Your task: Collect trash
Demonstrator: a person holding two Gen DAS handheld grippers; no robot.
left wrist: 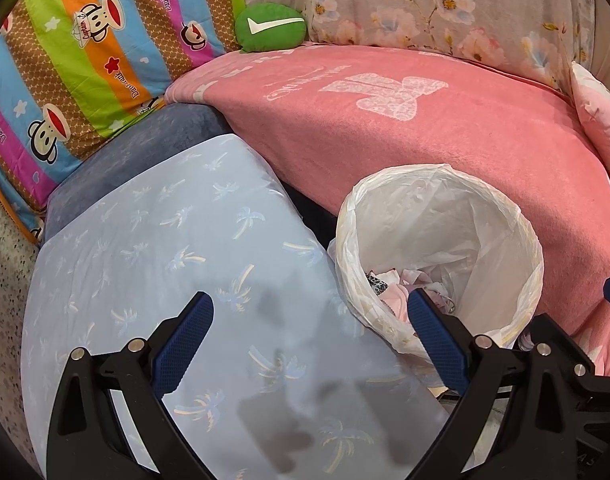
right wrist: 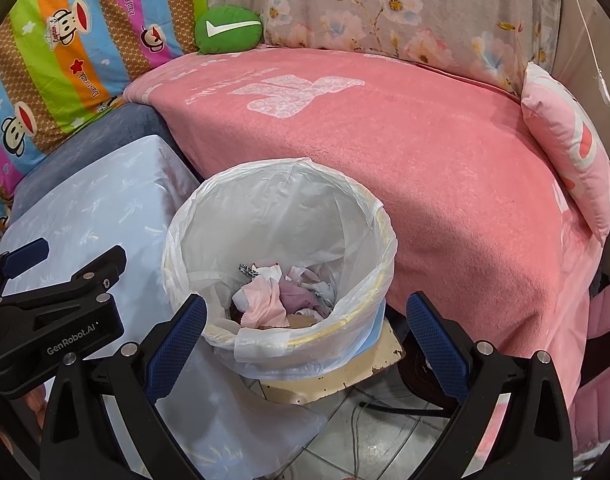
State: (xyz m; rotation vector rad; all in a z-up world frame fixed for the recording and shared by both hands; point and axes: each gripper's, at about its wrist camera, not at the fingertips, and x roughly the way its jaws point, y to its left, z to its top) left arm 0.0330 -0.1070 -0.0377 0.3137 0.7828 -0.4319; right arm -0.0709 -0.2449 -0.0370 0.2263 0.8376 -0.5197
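Both tongs, the left gripper and right gripper, are held wide and empty over the white-bag-lined round bin, wedged against the pink blanket's front edge, where crumpled scraps are kept.

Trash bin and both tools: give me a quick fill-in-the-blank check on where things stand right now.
1. The trash bin is lined with a white plastic ____.
2. Both the left tool and the right tool are ____, holding nothing.
3. Behind the bin, the sofa seat is covered by a ____ blanket.
4. The round green cushion carries a white ____ mark.

Missing words: bag; open; pink; check
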